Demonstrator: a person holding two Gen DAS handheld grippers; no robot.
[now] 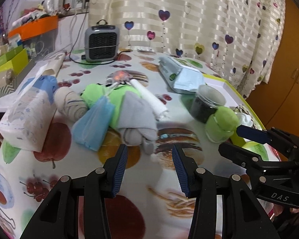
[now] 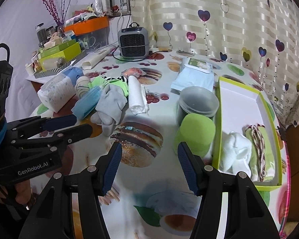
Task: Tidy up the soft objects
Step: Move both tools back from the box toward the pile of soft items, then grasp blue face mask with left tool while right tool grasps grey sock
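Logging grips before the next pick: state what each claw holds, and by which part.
Nothing is held. The left claw and right claw both stand open over bare tablecloth, short of the grey sock.

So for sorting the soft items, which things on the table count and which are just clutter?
Job items:
grey fabric socks
blue face masks
rolled white towel
lime green cloth
green-rimmed white tray, holding white cloth

Lying about:
grey desktop fan heater
dark lidded plastic jar
green foam roll
tissue pack
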